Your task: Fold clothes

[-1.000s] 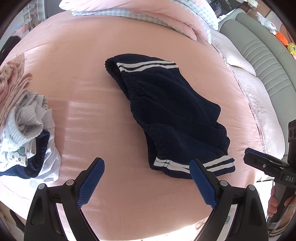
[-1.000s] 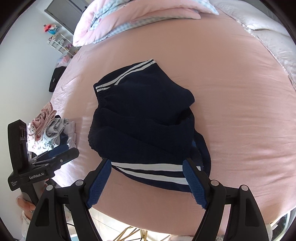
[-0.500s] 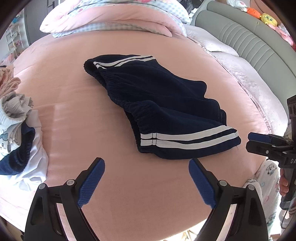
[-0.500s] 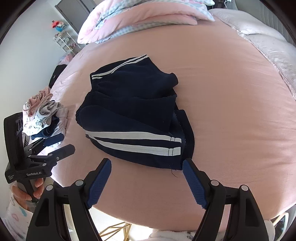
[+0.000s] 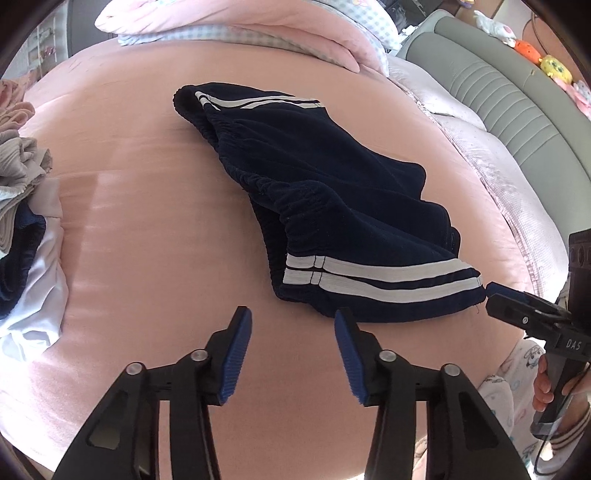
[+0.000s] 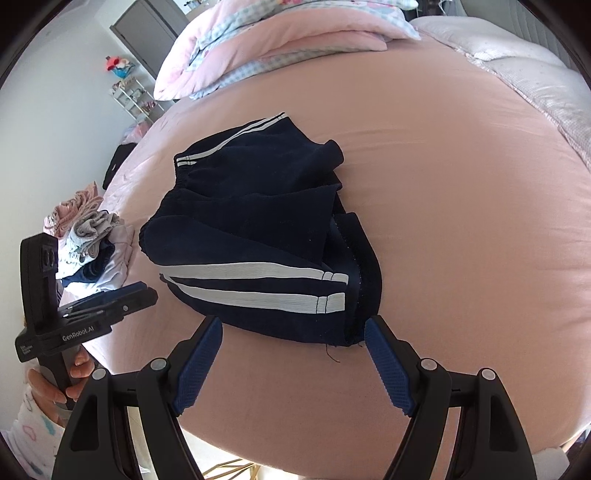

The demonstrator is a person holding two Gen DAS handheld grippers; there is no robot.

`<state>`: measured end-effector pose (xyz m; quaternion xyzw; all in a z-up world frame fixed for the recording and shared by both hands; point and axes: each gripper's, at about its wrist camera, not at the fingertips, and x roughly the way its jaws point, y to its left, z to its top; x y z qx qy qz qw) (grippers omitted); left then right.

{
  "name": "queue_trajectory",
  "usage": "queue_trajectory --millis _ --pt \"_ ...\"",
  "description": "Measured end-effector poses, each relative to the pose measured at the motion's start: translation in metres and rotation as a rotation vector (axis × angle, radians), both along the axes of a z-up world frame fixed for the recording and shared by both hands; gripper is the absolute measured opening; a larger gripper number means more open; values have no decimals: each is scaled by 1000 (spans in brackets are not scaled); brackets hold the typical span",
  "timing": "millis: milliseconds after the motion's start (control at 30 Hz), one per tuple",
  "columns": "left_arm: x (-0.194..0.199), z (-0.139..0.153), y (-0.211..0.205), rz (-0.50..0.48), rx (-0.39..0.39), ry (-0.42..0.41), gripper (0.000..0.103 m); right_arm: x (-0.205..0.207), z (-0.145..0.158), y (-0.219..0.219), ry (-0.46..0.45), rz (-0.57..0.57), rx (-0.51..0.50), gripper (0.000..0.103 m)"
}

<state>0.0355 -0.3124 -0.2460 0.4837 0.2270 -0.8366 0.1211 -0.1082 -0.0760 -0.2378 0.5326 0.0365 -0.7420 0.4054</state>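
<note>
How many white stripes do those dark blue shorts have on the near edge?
2. Both white stripes run side by side along the near edge of the navy blue fabric shorts. Another pair shows at the far end; folds may hide more.

**Around the bed**

Covered in a smooth pink sheet (image 5: 147, 206), with a pink and blue-checked duvet (image 5: 258, 26) heaped at the far end. Bordered on one side by a grey padded headboard (image 5: 517, 110) topped with plush toys (image 5: 550, 66), and by a pale quilted blanket (image 5: 491, 147) just below it. Beyond the far corner, against the white wall, stood a grey door (image 6: 147, 29) and a small cluttered shelf rack (image 6: 133, 96).
</note>
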Motion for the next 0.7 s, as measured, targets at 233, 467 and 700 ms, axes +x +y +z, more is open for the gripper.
queue_trajectory --millis 233,467,700 --pt "-16 -4 2 -57 13 35 41 -2 -9 -13 9 42 -8 79" --pt "-28 -5 0 -113 16 40 42 -9 -16 -17 -27 54 -57 79" --pt "-25 -7 -11 -179 121 23 49 -10 -21 -18 -79 74 -83 79"
